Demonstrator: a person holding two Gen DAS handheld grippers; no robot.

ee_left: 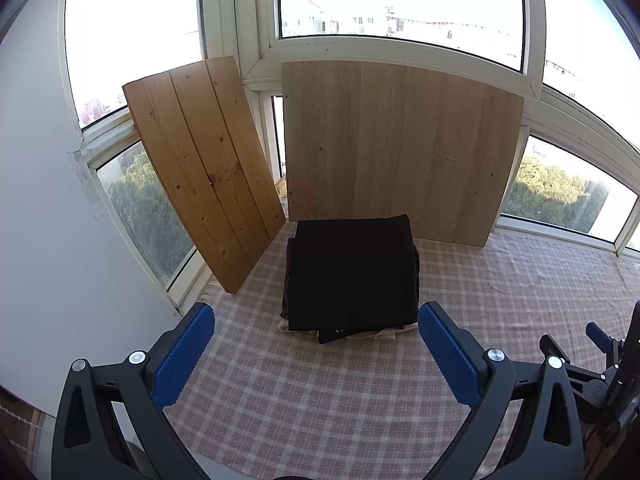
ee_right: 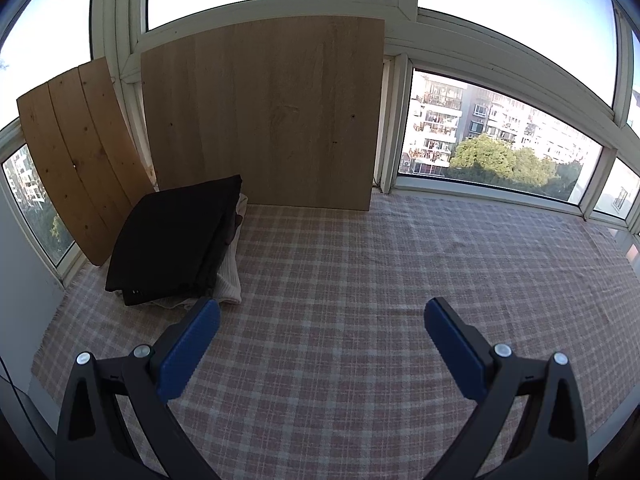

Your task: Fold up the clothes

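A stack of folded clothes [ee_left: 351, 272] lies on the checked tablecloth [ee_left: 320, 392], with a black garment on top and a cream one at the bottom. My left gripper [ee_left: 316, 320] is open and empty, just in front of the stack's near edge. In the right wrist view the same stack [ee_right: 176, 240] sits at the far left, with the cream garment [ee_right: 229, 280] showing along its right side. My right gripper [ee_right: 322, 316] is open and empty above the bare cloth, to the right of the stack. Part of the right gripper [ee_left: 600, 364] shows at the left wrist view's right edge.
An orange pine board [ee_left: 200, 184] and a pale wooden panel [ee_left: 400, 152] lean against the windows behind the stack. A white wall [ee_left: 40, 200] is at the left. The checked tablecloth [ee_right: 440, 264] stretches to the right up to the window sill.
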